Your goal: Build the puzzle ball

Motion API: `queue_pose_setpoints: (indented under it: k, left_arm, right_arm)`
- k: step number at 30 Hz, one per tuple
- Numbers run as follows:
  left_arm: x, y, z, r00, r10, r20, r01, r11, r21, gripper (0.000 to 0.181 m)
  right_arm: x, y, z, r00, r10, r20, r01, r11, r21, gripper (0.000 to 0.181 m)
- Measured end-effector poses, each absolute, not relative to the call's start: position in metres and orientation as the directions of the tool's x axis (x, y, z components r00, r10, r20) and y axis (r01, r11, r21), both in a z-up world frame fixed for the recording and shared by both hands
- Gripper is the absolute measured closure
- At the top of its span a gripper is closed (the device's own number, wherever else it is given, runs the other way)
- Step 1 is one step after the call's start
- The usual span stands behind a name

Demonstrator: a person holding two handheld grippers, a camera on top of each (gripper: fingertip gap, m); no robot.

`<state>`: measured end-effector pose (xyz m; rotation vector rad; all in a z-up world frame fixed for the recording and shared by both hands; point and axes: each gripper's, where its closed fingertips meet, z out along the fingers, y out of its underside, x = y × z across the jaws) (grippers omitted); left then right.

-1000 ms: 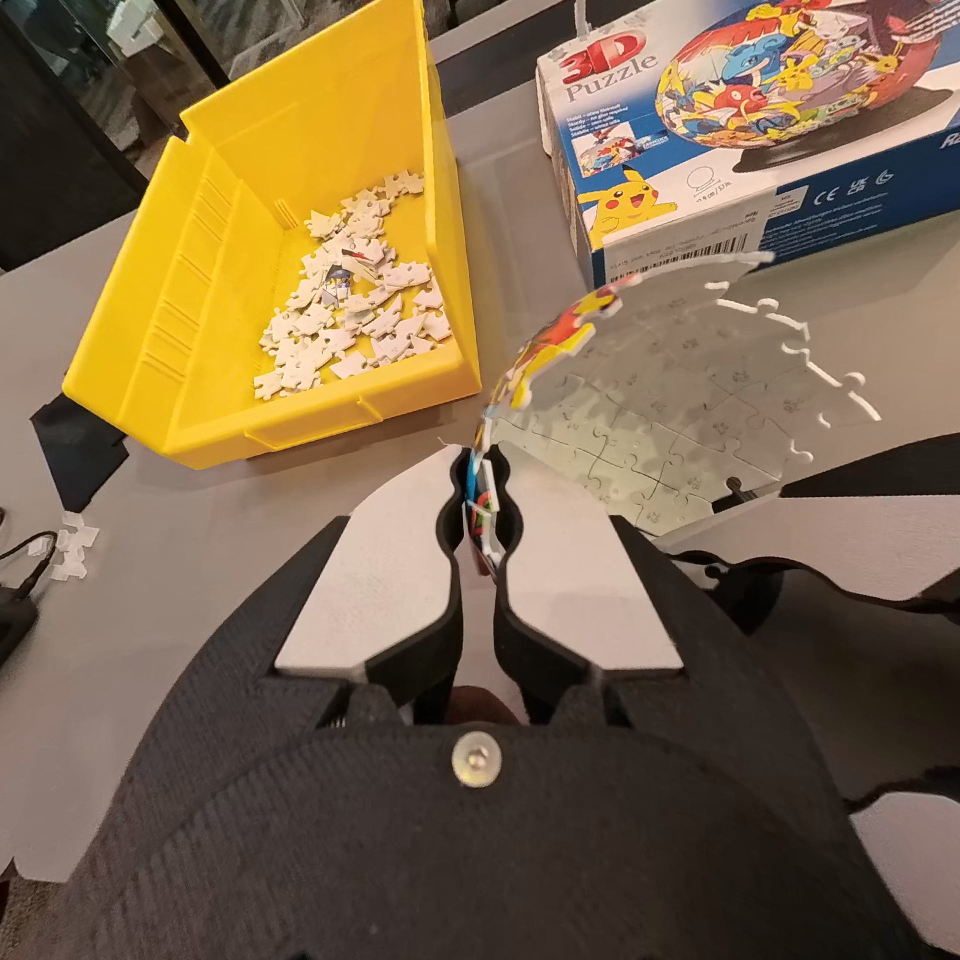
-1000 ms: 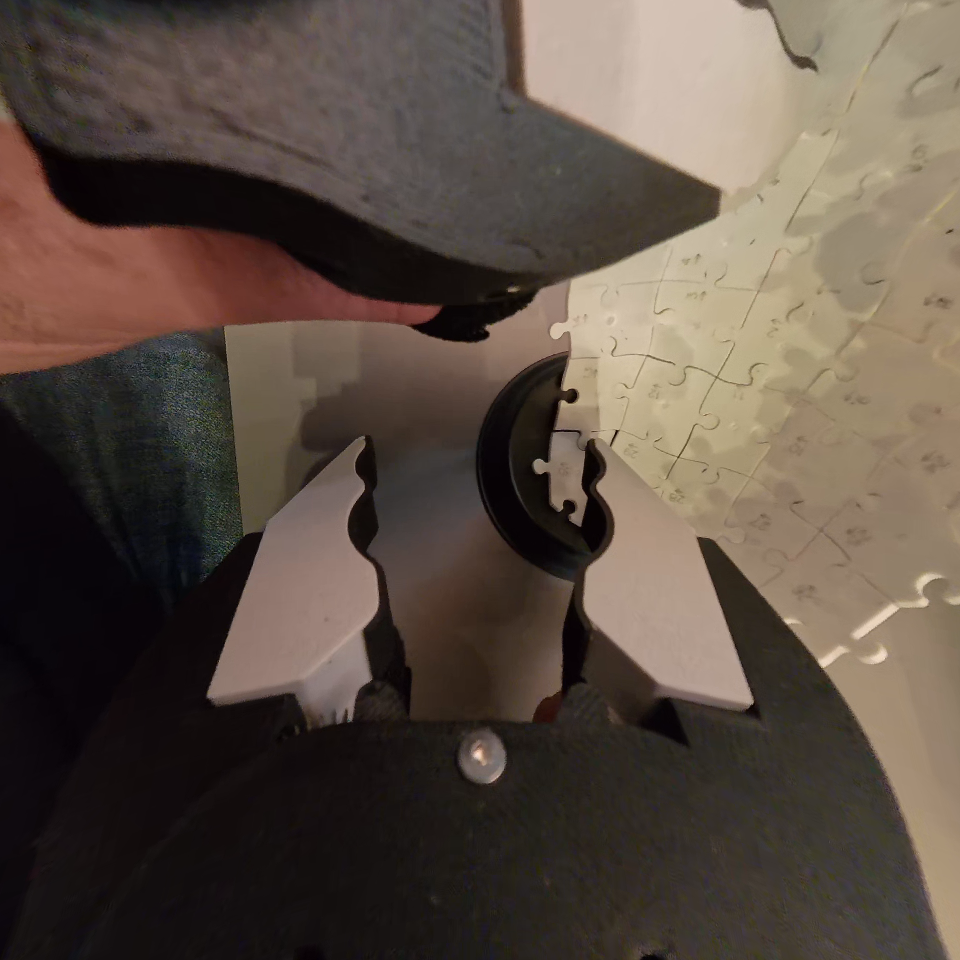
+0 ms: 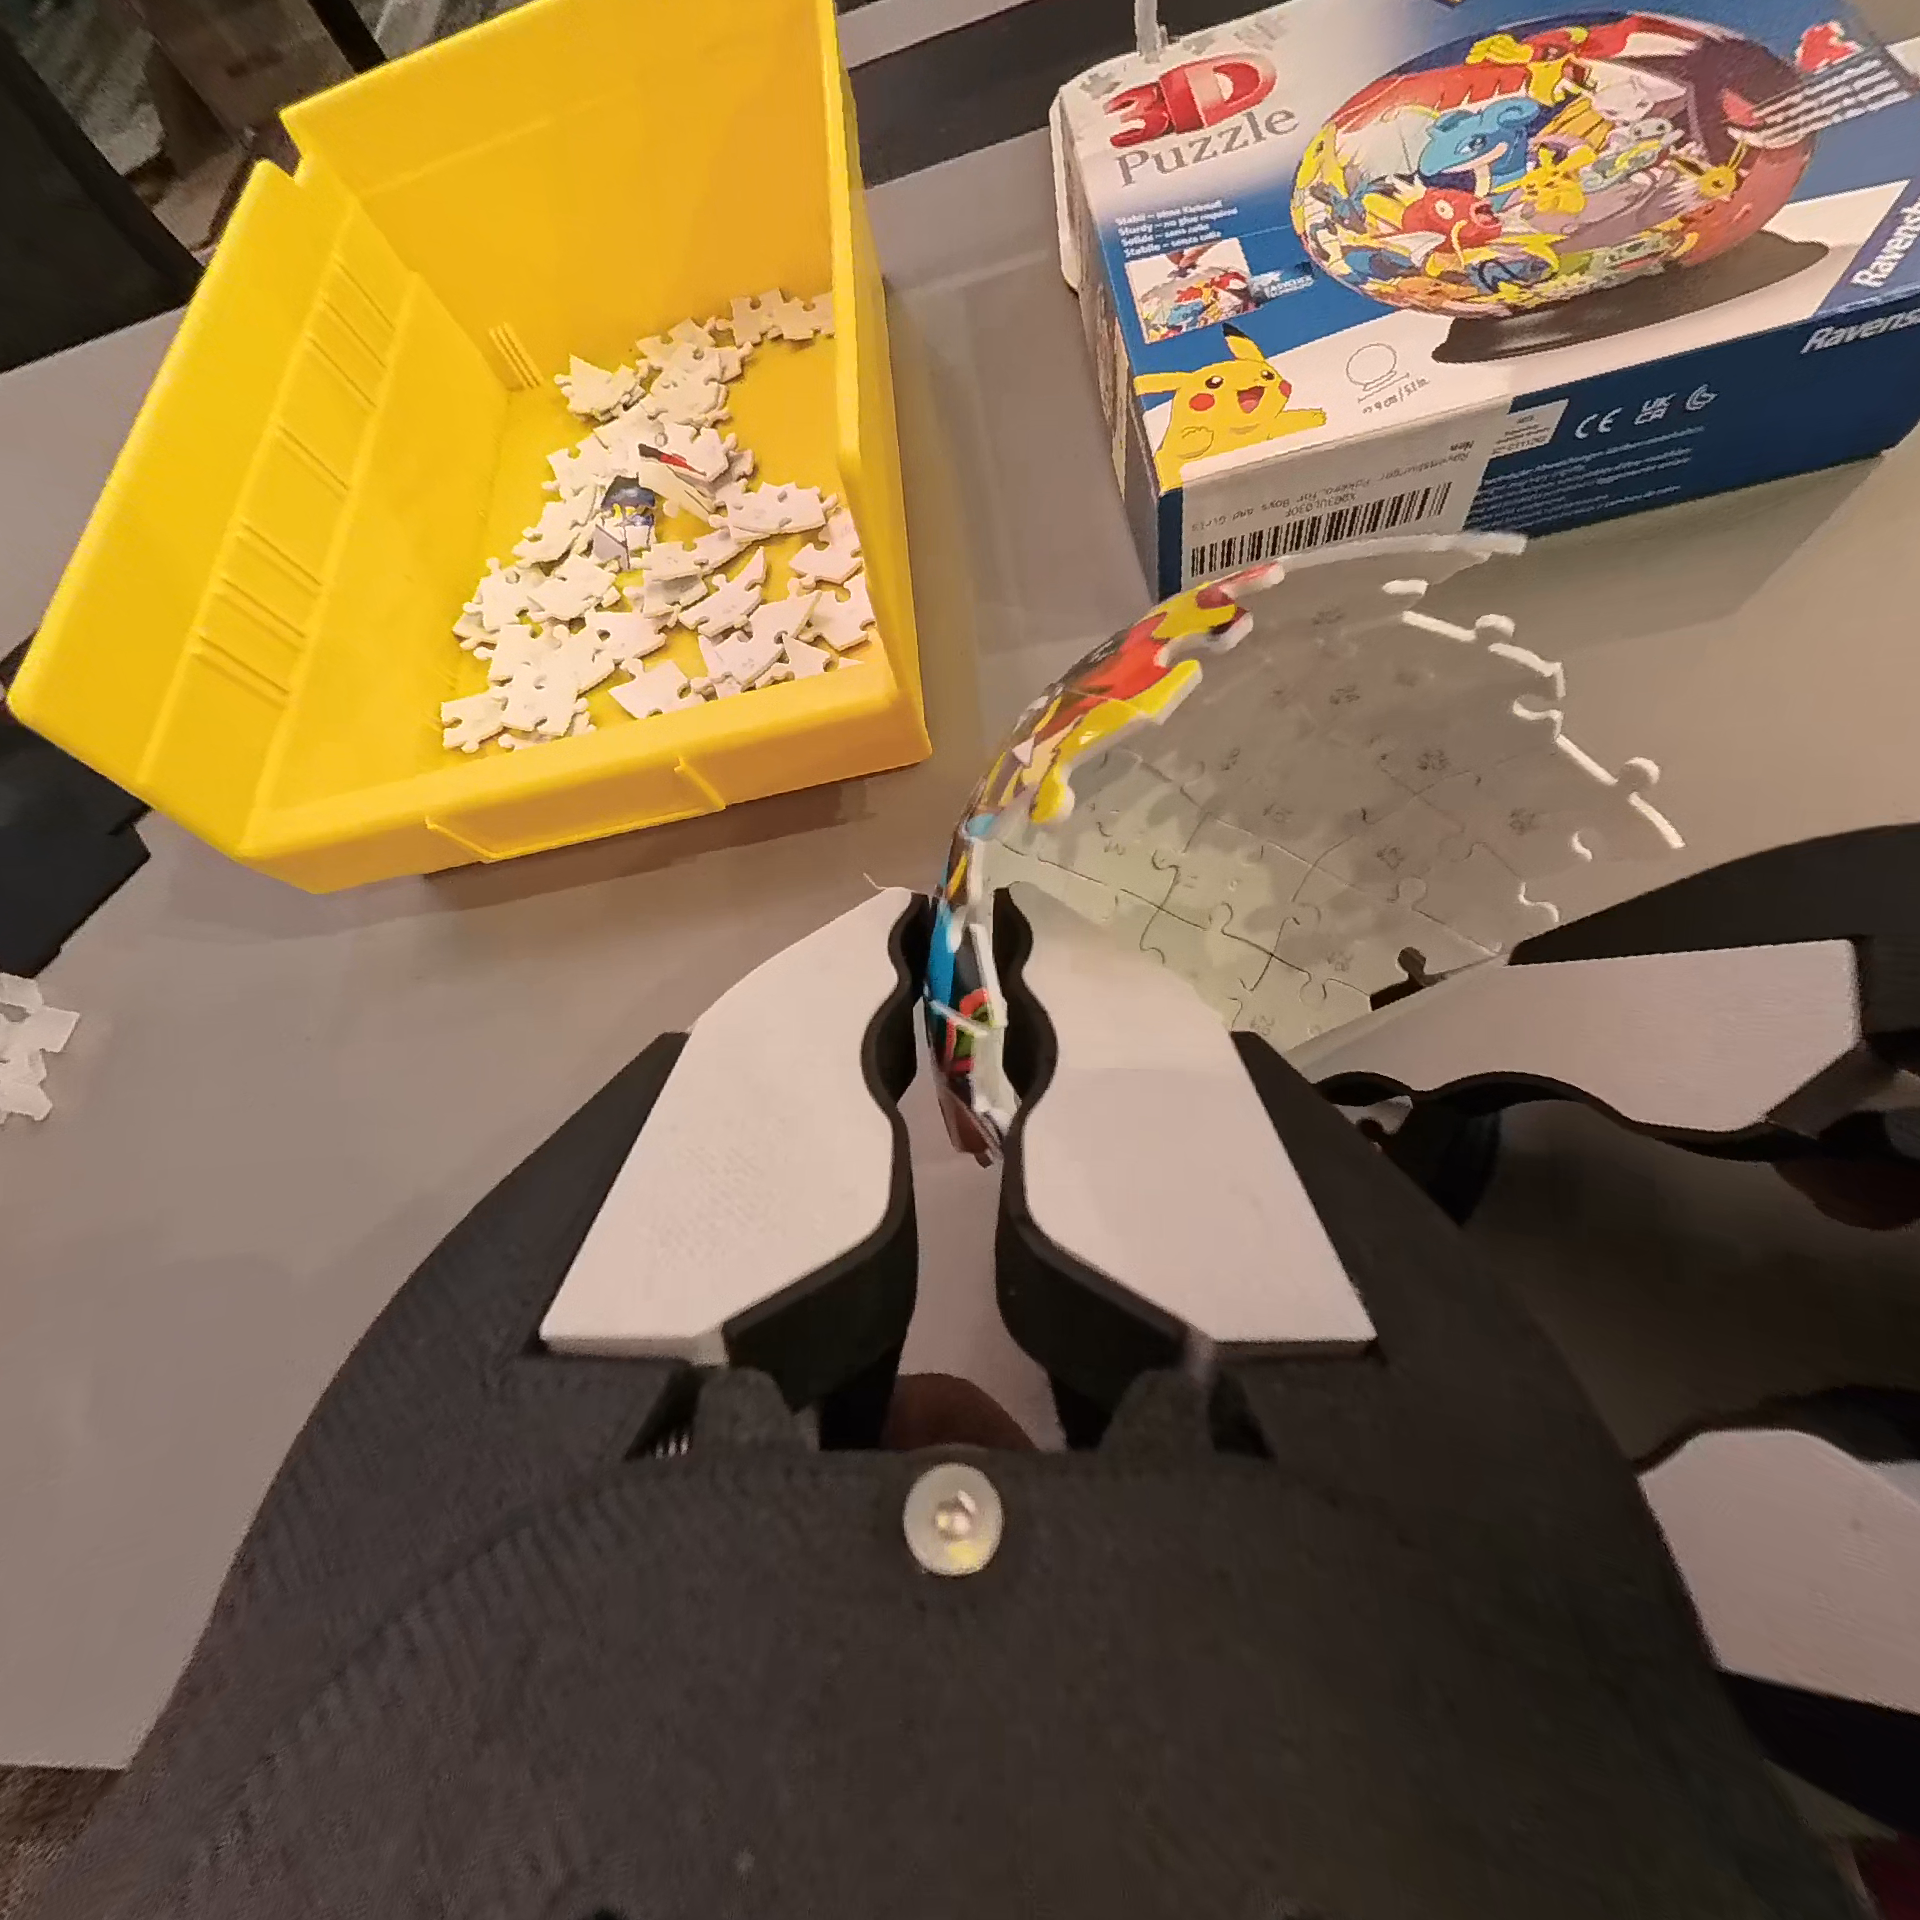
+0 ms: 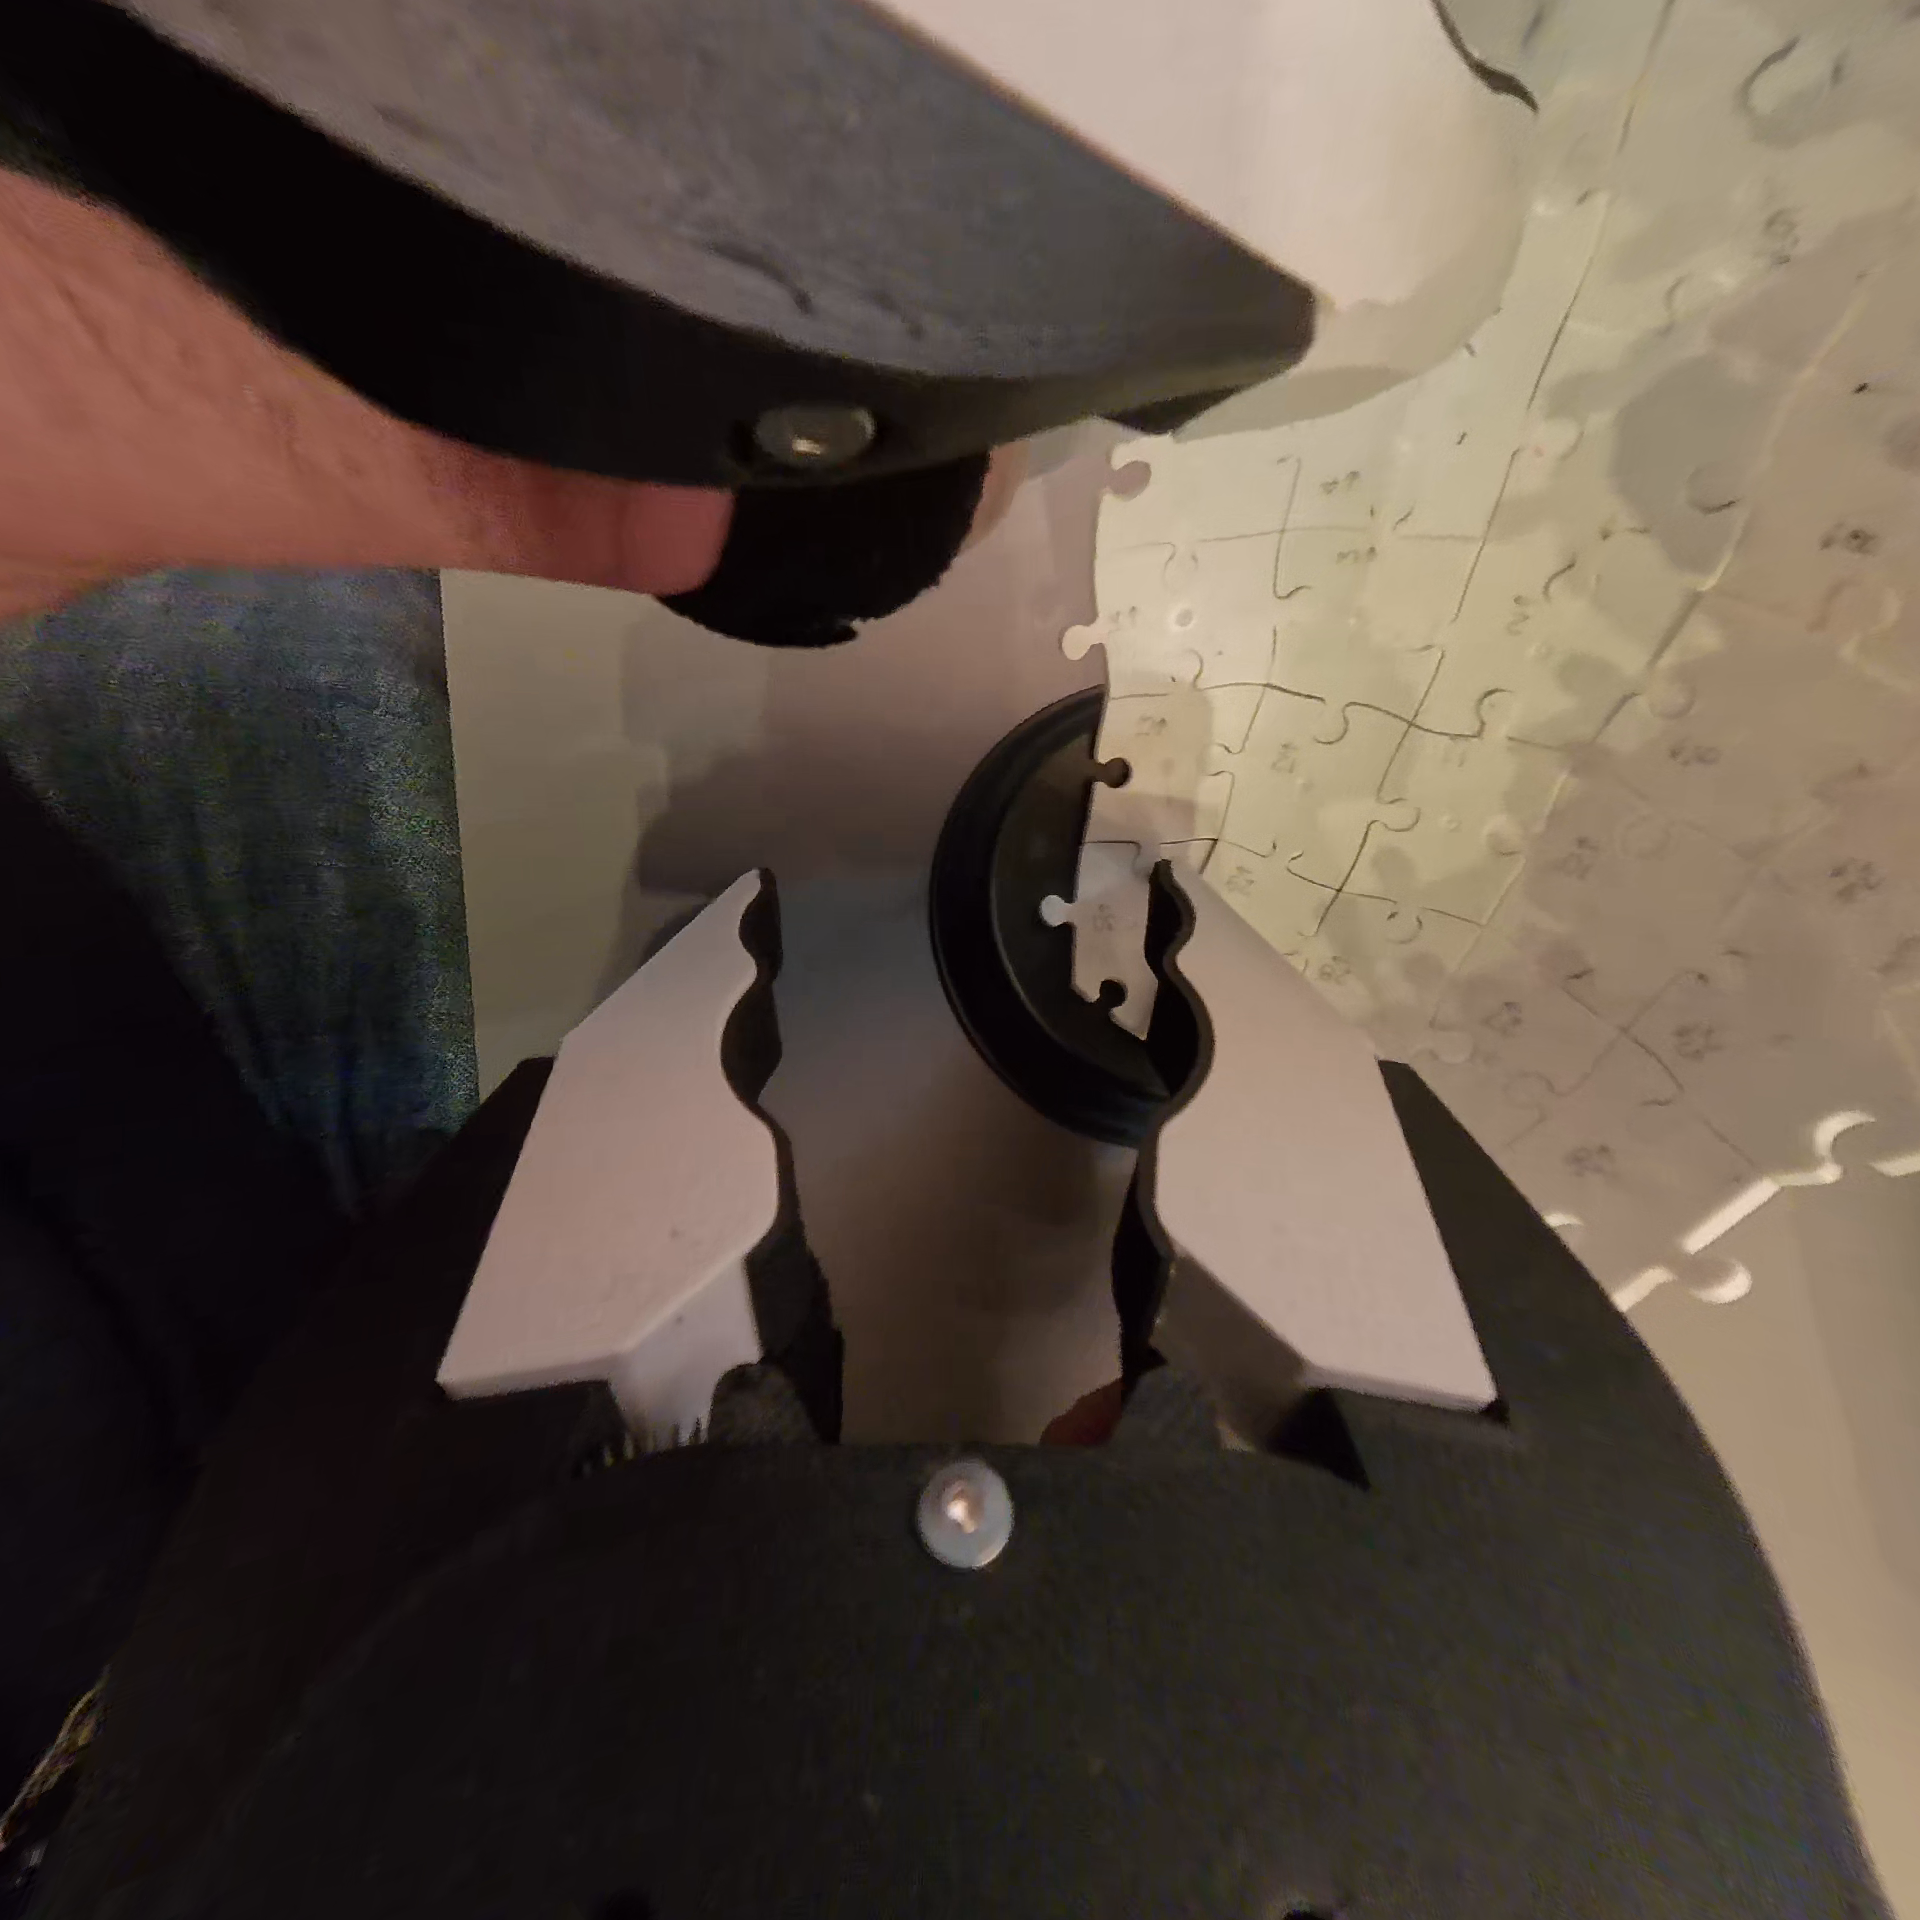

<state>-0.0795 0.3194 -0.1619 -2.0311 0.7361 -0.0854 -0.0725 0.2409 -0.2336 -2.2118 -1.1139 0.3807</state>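
The puzzle ball, a half-built curved shell of interlocked plastic pieces, stands on the pale grey table, printed and colourful outside, matt white inside with small pencil-grey marks on each piece. My left gripper is closed on the shell's near left edge, its wavy white-faced fingers pinching the wall from both sides. My right gripper stands wide apart and holds nothing; its right finger lies against the lower inner rim, where one white piece with knobs juts over the round black stand beneath the shell. Whether that finger presses the piece I cannot tell. Far left, a glossy yellow plastic bin holds a heap of loose pieces, mostly white side up. Far right lies the blue puzzle box, carrying printed lettering, a barcode sticker and a picture of the finished ball. A few stray pieces lie at the left table edge. The person's hand grips the left tool, above in the right wrist view.
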Motion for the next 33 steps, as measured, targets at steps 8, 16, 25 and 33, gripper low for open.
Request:
queue_pose_setpoints:
  k: [8, 16, 25, 33]
  left_arm:
    - [-0.0821, 0.3209, -0.164, 0.812, -0.54, -0.221, -0.466, -0.372, -0.803, 0.17]
    - [-0.0813, 0.3237, -0.1657, 0.808, -0.545, -0.223, -0.471, -0.371, -0.8, 0.172]
    - [-0.0805, 0.3237, -0.1652, 0.808, -0.548, -0.216, -0.468, -0.375, -0.8, 0.171]
    - [-0.0835, 0.3271, -0.1671, 0.811, -0.539, -0.227, -0.471, -0.373, -0.799, 0.174]
  right_arm:
    - [-0.0785, 0.2349, -0.2344, 0.581, 0.813, 0.029, 0.614, -0.414, -0.672, 0.094]
    - [-0.0781, 0.233, -0.2345, 0.551, 0.833, 0.043, 0.644, -0.392, -0.657, 0.093]
    - [-0.0764, 0.2332, -0.2357, 0.569, 0.822, 0.017, 0.67, -0.452, -0.589, 0.094]
    - [-0.0744, 0.234, -0.2311, 0.574, 0.819, -0.01, 0.643, -0.459, -0.614, 0.098]
